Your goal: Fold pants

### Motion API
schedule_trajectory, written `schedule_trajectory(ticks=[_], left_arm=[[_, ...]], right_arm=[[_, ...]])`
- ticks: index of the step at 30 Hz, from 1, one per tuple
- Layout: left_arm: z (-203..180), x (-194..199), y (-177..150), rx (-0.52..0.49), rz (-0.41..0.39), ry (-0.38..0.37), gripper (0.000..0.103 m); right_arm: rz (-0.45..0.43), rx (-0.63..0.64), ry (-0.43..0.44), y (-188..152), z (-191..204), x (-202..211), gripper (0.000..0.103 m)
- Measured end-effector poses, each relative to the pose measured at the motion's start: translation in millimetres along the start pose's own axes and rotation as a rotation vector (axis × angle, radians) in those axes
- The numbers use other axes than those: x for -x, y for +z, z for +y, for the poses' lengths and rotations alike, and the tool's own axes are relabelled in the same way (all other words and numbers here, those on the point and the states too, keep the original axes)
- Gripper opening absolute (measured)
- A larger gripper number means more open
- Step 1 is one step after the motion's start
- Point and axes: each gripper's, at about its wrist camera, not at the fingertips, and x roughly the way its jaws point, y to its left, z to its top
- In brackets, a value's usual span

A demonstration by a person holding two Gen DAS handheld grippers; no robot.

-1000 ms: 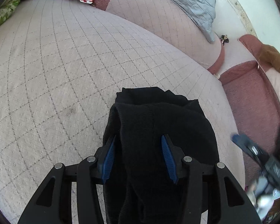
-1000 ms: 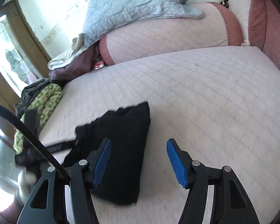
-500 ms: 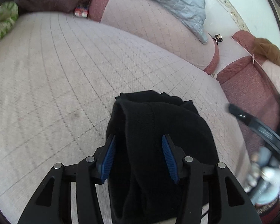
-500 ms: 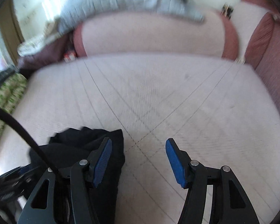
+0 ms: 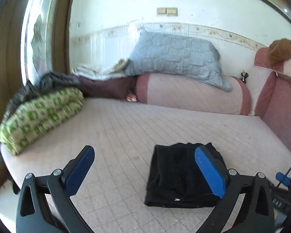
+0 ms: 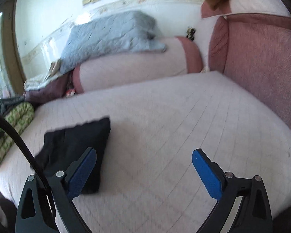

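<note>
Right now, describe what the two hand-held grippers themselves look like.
Both match: the left hand-held gripper and right hand-held gripper have black cut-out frames, silver pivot bolts and blue ridged finger pads. A black cable arcs past the right one.

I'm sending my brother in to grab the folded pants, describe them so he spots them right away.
Start at the big quilted pink mattress. Near its front edge lies a small flat bundle, the pants, folded square. They are the only plain black thing lying out on the mattress.

left gripper: jaws spread wide, nothing between the blue pads, raised
right gripper: jaws spread wide, holding nothing, raised
</note>
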Motion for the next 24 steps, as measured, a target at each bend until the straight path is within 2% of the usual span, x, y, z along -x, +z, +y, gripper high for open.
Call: schedule_trajectory(ticks=[2,7,13,20,24], left_arm=[[-4,1,1,-0.016,0.028,0.021,0.103],[-7,0,-3,-0.007,0.058,0.018,0.103],[-21,-17,-16,-0.069,0.159,0.037,0.103],[-27,-39,-34,-0.103,0.284,-0.013,0.103],[-27,-47,-39,-0.099,0.328,-0.029,0.103]], right_arm=[[0.031,0.014,0.034,-7,7,-5,0.102],[0.067,0.060,0.069,-21,18,-9,0.102],[0.134,0.057,0.105,-30,25,-21,0.102],[0.180,0.065,0.104,-38,31,-32,0.102],[0.197,0.059,0.103,-40,31,-36,0.102]])
